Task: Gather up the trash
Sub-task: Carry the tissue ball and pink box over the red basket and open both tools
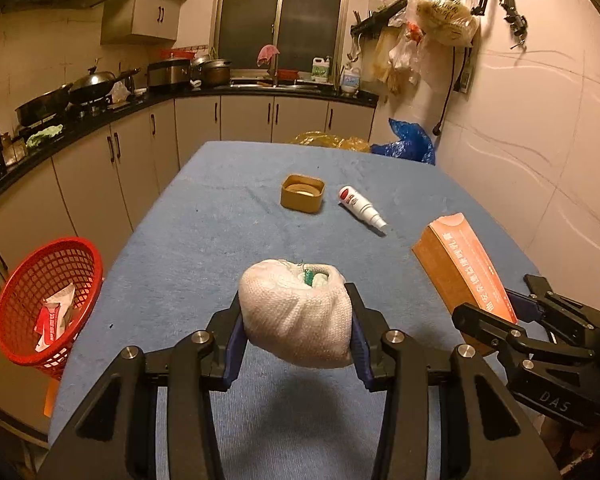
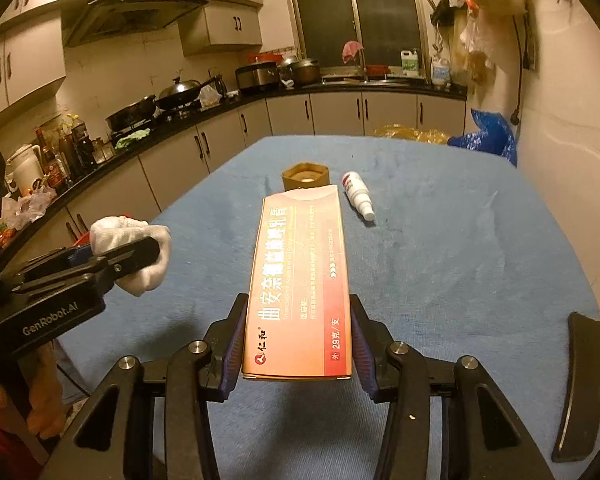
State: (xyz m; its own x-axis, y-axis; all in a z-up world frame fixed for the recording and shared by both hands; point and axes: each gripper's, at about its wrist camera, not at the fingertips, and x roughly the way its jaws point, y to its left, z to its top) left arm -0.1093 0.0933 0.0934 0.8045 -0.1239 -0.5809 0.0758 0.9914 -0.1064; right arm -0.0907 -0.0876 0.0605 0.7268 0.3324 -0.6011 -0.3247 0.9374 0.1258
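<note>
My left gripper (image 1: 296,312) is shut on a crumpled white paper wad (image 1: 296,316) and holds it above the blue tablecloth (image 1: 220,240); the wad also shows at the left of the right wrist view (image 2: 140,256). My right gripper (image 2: 298,320) is shut on a long orange medicine box (image 2: 300,280), held lengthwise over the table; the box also shows at the right of the left wrist view (image 1: 464,268). A red mesh basket (image 1: 48,300) with wrappers inside stands off the table's left edge.
A gold square lid (image 1: 302,193) and a small white spray bottle (image 1: 360,208) lie mid-table. A dark curved piece (image 2: 580,384) lies at the table's right edge. Yellow and blue plastic bags (image 1: 408,144) sit beyond the far end. Kitchen counters run left and behind.
</note>
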